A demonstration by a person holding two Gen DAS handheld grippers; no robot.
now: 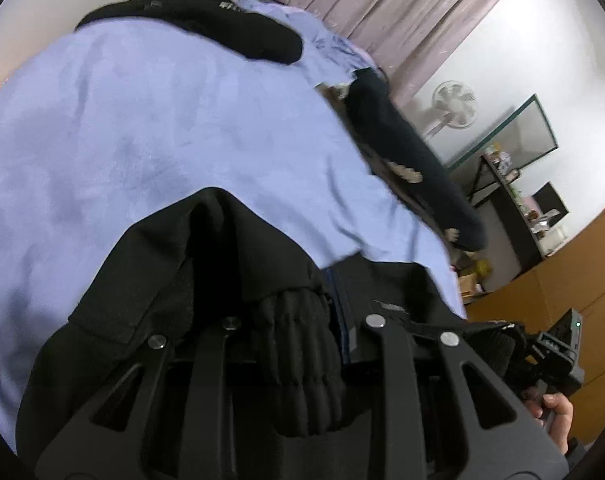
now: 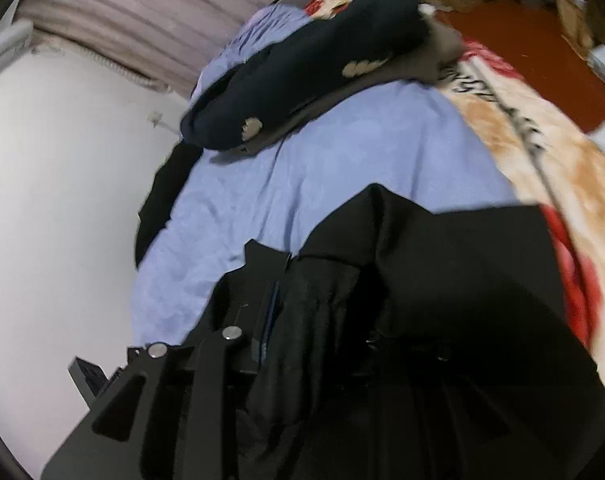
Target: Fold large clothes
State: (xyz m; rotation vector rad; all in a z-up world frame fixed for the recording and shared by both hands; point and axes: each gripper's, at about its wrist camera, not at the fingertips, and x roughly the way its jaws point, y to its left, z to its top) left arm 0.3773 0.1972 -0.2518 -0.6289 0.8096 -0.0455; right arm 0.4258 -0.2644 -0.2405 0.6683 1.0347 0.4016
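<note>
I judge the fold barely begun. The black garment [image 1: 206,264] I am working on is bunched and lifted off the blue bedsheet [image 1: 142,120] instead of lying flat, and I see no neat crease in it from either wrist view. Two more dark garments wait on the bed: a navy piece with pale patches [image 2: 302,72] near the far edge and another black heap [image 1: 206,20] at the head end, neither folded as far as I can tell. So nearly all the work is left.

My left hand-held gripper [image 1: 302,344] is clamped on a ribbed cuff or hem of the black garment, the ribbing squeezed between the jaws, with the camera tipped so the bed fills the view above. My right hand-held gripper [image 2: 334,344] is draped in the same black cloth; its far finger is hidden, yet fabric is pinched against the visible finger, so I take it as closed on the garment. My own hand [image 1: 554,420] shows at the lower right of the left view, holding the other tool close by.
</note>
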